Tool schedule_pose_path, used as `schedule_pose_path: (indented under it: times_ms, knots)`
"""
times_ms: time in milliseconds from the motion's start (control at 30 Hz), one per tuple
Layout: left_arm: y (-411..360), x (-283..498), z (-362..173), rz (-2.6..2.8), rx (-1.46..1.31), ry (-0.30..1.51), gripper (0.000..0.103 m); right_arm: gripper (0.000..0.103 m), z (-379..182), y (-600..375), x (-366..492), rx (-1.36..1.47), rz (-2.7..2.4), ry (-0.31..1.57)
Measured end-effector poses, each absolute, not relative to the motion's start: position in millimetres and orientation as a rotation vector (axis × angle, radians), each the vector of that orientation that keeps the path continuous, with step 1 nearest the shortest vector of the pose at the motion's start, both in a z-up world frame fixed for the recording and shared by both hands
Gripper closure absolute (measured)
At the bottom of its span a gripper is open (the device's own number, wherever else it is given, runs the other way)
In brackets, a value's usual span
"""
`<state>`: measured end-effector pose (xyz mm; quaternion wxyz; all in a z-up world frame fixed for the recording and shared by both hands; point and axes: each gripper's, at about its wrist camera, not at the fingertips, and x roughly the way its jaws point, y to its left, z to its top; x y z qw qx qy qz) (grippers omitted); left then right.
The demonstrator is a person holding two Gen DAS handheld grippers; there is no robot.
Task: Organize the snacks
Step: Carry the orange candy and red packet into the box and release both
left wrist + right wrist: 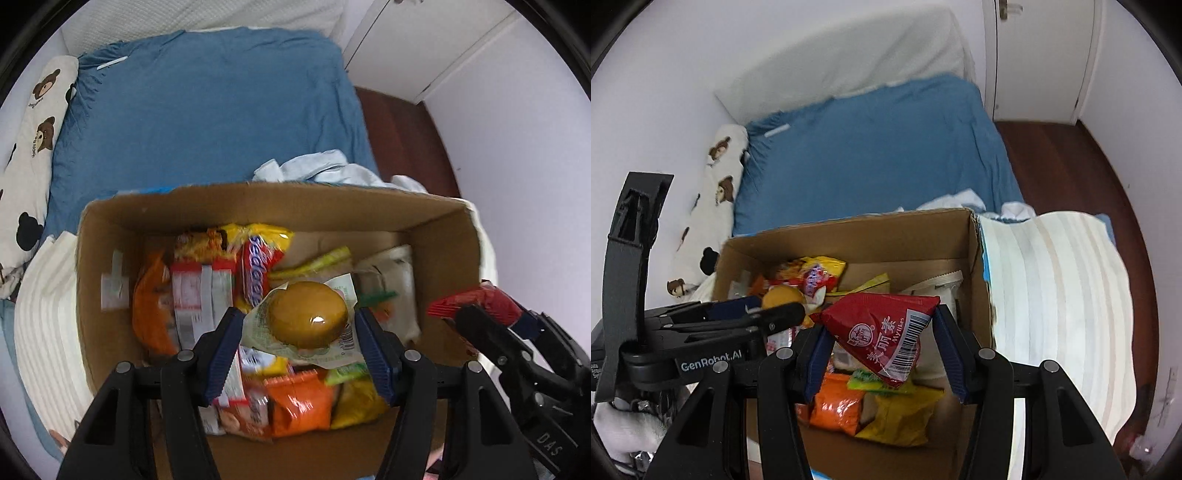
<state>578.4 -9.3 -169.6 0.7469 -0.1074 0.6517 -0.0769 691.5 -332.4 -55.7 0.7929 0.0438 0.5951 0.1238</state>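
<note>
An open cardboard box (258,206) (849,236) on the bed holds several snack packets in orange, yellow and red. My left gripper (298,314) hangs over the box and is shut on a round brown cake in a clear wrapper (308,314), its blue pads (373,343) pressing the wrapper's sides. My right gripper (882,325) is shut on a red triangular snack packet (882,328) with a barcode, also above the box. The right gripper (476,306) and its red packet (480,299) show over the box's right wall. The left gripper (775,304) and cake (783,297) appear at left.
The box rests on a blue bedsheet (207,110). A bear-print pillow (33,147) lies along the left wall. A white striped pillow (1052,295) presses against the box's side. Pale crumpled cloth (332,170) lies behind the box. A dark wooden floor (1071,166) and a white door (1034,55) are on the right.
</note>
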Motion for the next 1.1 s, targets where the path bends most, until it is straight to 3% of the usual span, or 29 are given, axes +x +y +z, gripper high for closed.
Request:
schedule_pose_path:
  times_ms: [133, 200, 233, 267, 367, 833, 1100]
  knots:
    - [-14, 591, -182, -0.162, -0.216, 1.464, 0.041, 0.043, -76, -333, 712, 0.082, 0.272, 1.351]
    - [-12, 594, -186, -0.140, -0.224, 1.495, 0.042, 0.027, -88, -334, 720, 0.106, 0.262, 1.415]
    - [-11, 595, -188, -0.139, -0.238, 1.501, 0.042, 0.013, -96, -336, 724, 0.116, 0.251, 1.456]
    - [-11, 599, -188, -0.137, -0.240, 1.503, 0.040, 0.009, -100, -337, 725, 0.123, 0.249, 1.475]
    - [-10, 602, -186, -0.114, -0.228, 1.499, 0.014, 0.009, -107, -336, 724, 0.110, 0.245, 1.508]
    - [7, 572, -163, -0.070, -0.227, 1.432, 0.012, 0.008, -96, -328, 700, 0.058, 0.241, 1.505]
    - [23, 519, -133, -0.017, -0.235, 1.293, 0.012, 0.007, -71, -326, 660, 0.035, 0.248, 1.408]
